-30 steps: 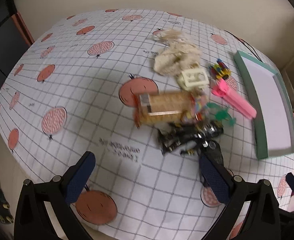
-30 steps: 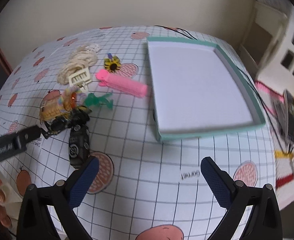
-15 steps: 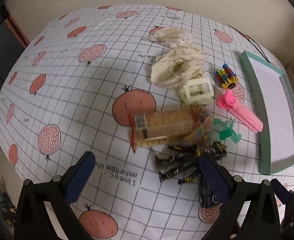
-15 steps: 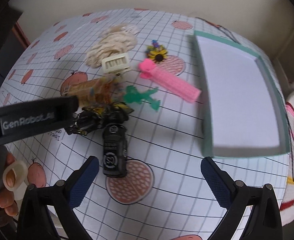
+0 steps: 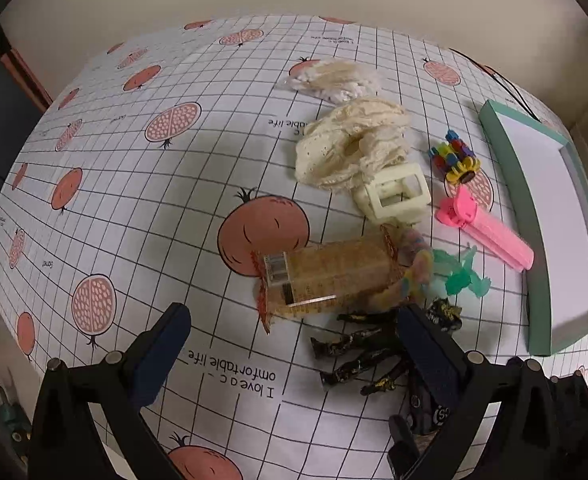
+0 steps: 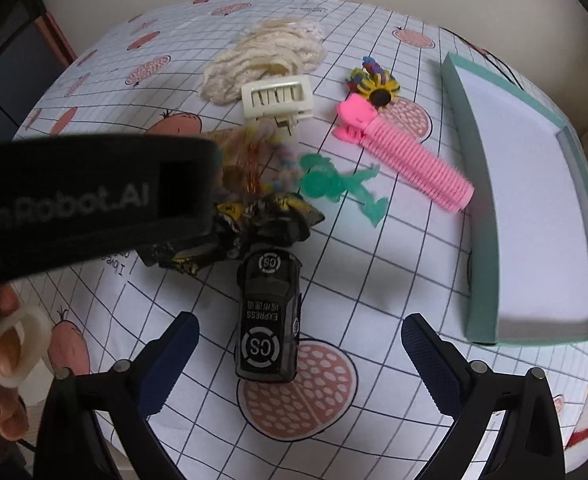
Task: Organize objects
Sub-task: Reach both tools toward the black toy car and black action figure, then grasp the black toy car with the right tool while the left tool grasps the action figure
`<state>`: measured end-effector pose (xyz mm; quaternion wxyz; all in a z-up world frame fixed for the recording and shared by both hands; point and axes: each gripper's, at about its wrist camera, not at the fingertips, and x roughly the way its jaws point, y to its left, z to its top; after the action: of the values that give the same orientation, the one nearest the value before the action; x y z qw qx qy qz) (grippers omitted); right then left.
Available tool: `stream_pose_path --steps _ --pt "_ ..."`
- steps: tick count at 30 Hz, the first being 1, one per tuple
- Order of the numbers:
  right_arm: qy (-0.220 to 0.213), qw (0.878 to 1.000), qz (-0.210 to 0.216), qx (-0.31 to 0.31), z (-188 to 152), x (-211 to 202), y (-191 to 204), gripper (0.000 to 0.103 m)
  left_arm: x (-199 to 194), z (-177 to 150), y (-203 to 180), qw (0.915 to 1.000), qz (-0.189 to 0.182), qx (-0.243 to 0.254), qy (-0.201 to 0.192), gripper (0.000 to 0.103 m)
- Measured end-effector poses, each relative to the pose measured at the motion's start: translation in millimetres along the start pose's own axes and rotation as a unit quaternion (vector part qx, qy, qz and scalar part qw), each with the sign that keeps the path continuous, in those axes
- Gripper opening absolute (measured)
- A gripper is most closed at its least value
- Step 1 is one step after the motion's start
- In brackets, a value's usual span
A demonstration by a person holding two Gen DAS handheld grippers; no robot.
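Left wrist view shows the left gripper low in the frame, its fingers spread wide with nothing between them, above the tablecloth. The upper left and middle left of that frame are bare cloth, running to the table's curved edge against a beige wall. The clutter sits right of centre: a snack packet, black wrappers below it, a cream hair claw, a cream lace scrunchie and a pink hair roller clip.

At the right edge lies a teal tray, its pale floor holding nothing; the tray's long wall nearly touches the roller clip's tip.

Right wrist view shows the right gripper, fingers also spread apart and gripping nothing, with a black toy car lying on the cloth between and just beyond them. A green plastic figure lies above the car, near the roller clip. A sunflower hair tie lies in the upper middle. Open cloth lies in the lower right of this frame, below the tray.

Readable writing: "I love a comfortable life" printed on the cloth, "CS" and "EXPRESS" on the car roof, and "Robot.AI" on the black bar of the left gripper crossing the left of the right wrist view, where a hand shows.
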<state>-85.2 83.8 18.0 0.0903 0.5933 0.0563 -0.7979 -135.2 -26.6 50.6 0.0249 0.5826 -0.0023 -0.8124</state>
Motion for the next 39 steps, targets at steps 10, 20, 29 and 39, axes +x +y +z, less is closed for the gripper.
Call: stream_pose_path --steps 10,20,29,39 --pt "0.001 1.000 -0.018 0.019 0 4 -13 0.094 10 -6 -10 0.9991 -0.032 -0.002 0.027 0.103" --pt "-0.007 1.000 -0.006 0.025 0 -3 -20 0.080 14 -11 -22 0.9988 -0.035 0.007 0.033 0.102" --pt "-0.006 0.999 0.026 0.029 -1 -6 -30 0.041 16 -15 -32 0.9983 -0.039 0.015 0.040 0.098" --pt "0.002 0.998 0.030 0.052 -1 -9 -47 0.033 27 -21 -31 0.9961 -0.051 0.015 0.071 0.076"
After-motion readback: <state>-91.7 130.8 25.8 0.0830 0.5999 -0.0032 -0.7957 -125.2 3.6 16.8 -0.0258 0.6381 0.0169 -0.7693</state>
